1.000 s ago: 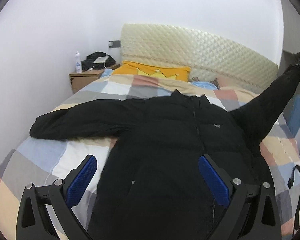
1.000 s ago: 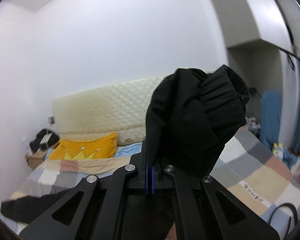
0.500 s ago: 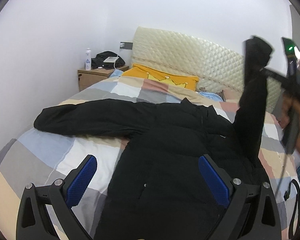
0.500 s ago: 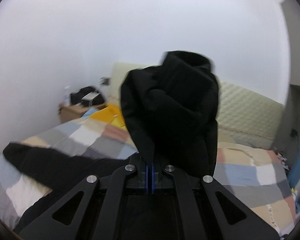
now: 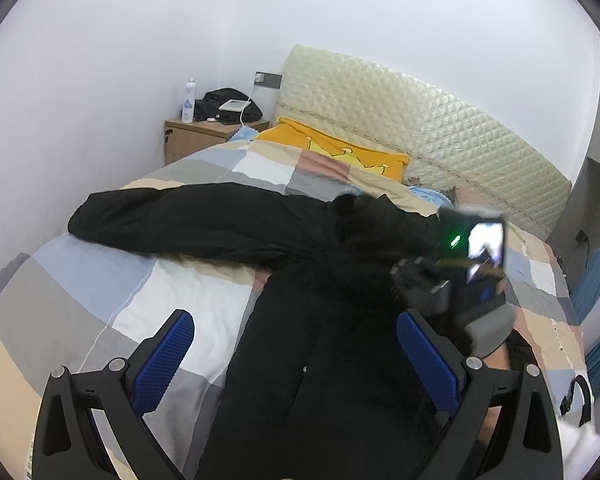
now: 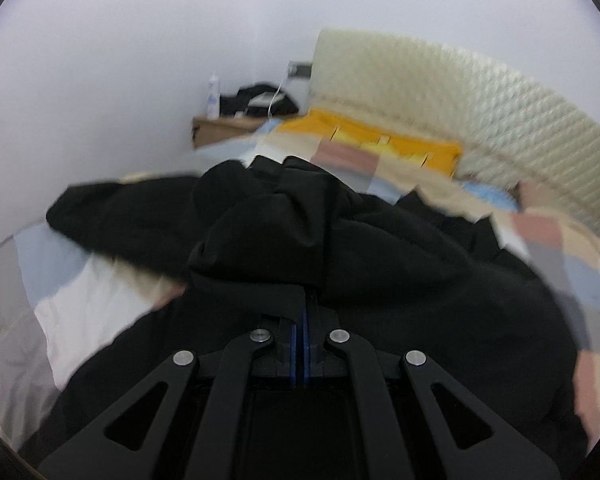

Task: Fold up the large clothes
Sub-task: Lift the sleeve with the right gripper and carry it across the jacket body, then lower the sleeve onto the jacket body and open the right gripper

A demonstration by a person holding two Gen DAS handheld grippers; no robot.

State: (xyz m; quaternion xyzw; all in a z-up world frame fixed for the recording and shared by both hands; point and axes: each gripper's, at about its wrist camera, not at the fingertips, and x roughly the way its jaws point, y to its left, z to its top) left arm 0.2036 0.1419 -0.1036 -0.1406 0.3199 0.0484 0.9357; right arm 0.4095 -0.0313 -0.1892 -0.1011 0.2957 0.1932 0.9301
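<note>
Since a second ago our right gripper [image 6: 302, 312] has swung the black jacket's [image 5: 324, 320] right sleeve [image 6: 268, 220] down from high in the air and across onto the jacket's chest. Its jaws are pinched tight on the sleeve cuff. We see the jacket lying face up on the checked bedspread [image 5: 80, 280], its other sleeve [image 5: 188, 216] stretched out toward the wall. Our left gripper [image 5: 296, 360] hovers above the jacket's lower half, jaws wide apart, holding nothing. Behind lie a yellow pillow [image 5: 332, 152], the quilted headboard [image 5: 420, 120] and a wooden nightstand [image 5: 196, 136].
</note>
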